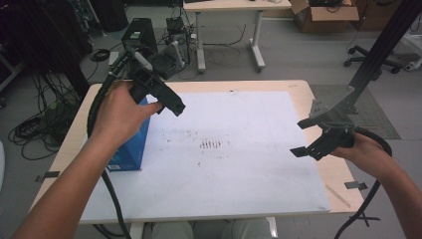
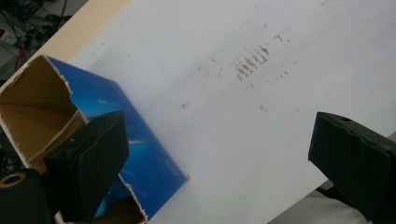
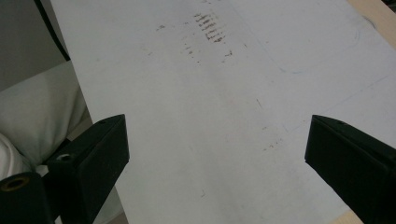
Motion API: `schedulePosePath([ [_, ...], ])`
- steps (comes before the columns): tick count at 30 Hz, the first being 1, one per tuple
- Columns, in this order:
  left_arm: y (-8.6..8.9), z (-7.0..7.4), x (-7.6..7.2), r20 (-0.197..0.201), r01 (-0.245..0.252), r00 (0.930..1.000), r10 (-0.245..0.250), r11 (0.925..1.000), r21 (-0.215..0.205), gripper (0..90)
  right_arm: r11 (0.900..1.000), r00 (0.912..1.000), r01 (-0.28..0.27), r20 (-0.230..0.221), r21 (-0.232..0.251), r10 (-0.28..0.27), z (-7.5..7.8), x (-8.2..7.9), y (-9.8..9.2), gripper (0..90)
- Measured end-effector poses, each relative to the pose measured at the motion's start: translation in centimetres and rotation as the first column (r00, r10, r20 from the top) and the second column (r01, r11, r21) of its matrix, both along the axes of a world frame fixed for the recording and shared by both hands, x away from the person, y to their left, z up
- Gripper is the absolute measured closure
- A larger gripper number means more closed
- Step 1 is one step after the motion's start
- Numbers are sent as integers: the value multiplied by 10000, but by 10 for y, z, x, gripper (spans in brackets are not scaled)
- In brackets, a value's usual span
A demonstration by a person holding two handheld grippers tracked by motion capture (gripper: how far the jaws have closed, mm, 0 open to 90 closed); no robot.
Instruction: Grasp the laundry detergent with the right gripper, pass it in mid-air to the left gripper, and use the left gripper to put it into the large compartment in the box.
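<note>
A blue cardboard box [image 1: 130, 144] stands at the left of the white sheet [image 1: 239, 169] that covers the wooden table. Its torn top is open, and the brown inside [image 2: 32, 102] looks empty. My left gripper [image 1: 166, 102] hovers just above and beside the box's top, tilted down toward the sheet. In the left gripper view the left gripper [image 2: 219, 135] has its jaws wide apart and open, one jaw over the box's blue side [image 2: 144, 144]. My right gripper [image 1: 303, 137] is held above the sheet's right edge. It is open, with bare sheet between its jaws [image 3: 215, 135].
Brown smudges [image 1: 211, 144] mark the middle of the sheet. Tape strips [image 1: 356, 185] lie on the table's edges. A black frame post [image 1: 383, 45] rises at the right. Cables and a computer tower [image 1: 139, 32] sit on the floor behind, and a second table [image 1: 234, 6] stands farther back.
</note>
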State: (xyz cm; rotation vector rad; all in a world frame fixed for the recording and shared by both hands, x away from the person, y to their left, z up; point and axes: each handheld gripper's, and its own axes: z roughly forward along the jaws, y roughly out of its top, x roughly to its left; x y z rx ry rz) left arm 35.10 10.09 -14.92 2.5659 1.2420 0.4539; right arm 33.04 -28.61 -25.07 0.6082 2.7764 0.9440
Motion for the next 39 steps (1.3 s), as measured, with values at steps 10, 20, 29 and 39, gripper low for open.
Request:
schedulePosePath([
  [10, -26, -18, 13, -352, 739, 9967, -736, 9972, 71, 56, 10000, 9999, 12, -125, -76, -13, -3, 4, 4, 60],
  [20, -46, -41, 26, -726, 1299, 9891, -1282, 9914, 188, 56, 9998, 9996, 70, -280, -160, -74, -6, 7, 7, 59],
  [29, -53, -51, 34, -670, 1864, 9805, -1849, 9823, 171, 61, 9997, 9992, 135, -373, -185, -142, -9, 8, 11, 59],
  [39, -61, -60, 48, -975, 2506, 9638, -2483, 9680, 128, 62, 9996, 9990, 161, -413, -251, -171, -8, 10, 12, 59],
])
